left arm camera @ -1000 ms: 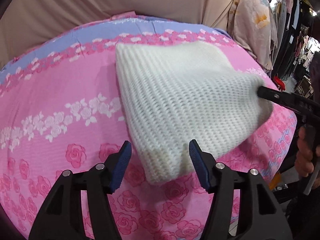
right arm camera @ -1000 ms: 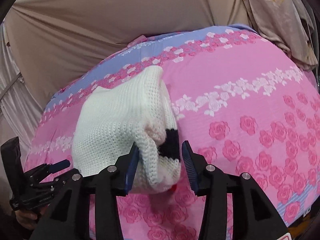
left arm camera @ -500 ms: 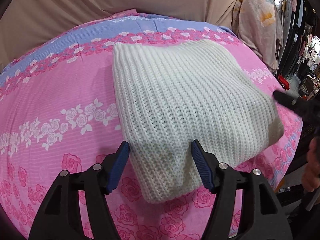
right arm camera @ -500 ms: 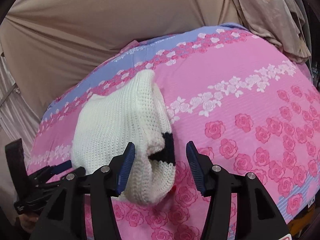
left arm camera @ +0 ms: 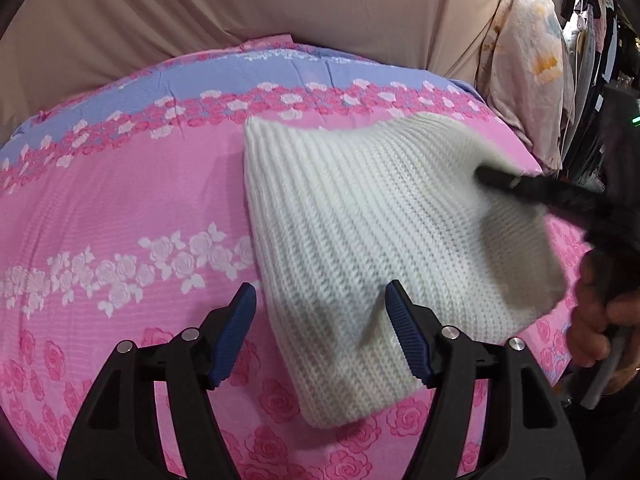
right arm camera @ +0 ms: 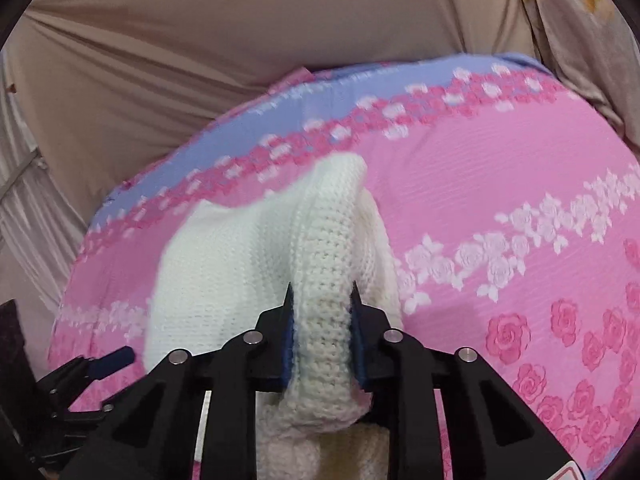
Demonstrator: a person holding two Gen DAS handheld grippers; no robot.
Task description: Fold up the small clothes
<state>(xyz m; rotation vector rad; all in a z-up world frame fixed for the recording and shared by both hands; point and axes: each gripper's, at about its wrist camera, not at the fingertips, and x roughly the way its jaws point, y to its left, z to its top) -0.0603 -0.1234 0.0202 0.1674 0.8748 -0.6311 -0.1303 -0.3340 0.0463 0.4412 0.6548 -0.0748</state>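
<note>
Two tongs here — right tongs (right arm camera: pixel 322 304) pinching the white knit sweater's (left arm camera: pixel 384 240) folded edge, left tongs (left arm camera: pixel 320 336) wide open above it, holding nothing, over the pink bedsheet (left arm camera: pixel 120 208).

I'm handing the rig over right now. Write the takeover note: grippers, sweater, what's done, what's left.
Right gripper: shut on a thick rolled edge of the white knit sweater.
Left gripper: open, empty, jaws above the sweater's near corner.
Sweater lies on the pink floral sheet, already folded into a compact bundle.
Left: probably carry the pinched edge over for the last fold, release, flatten.
</note>
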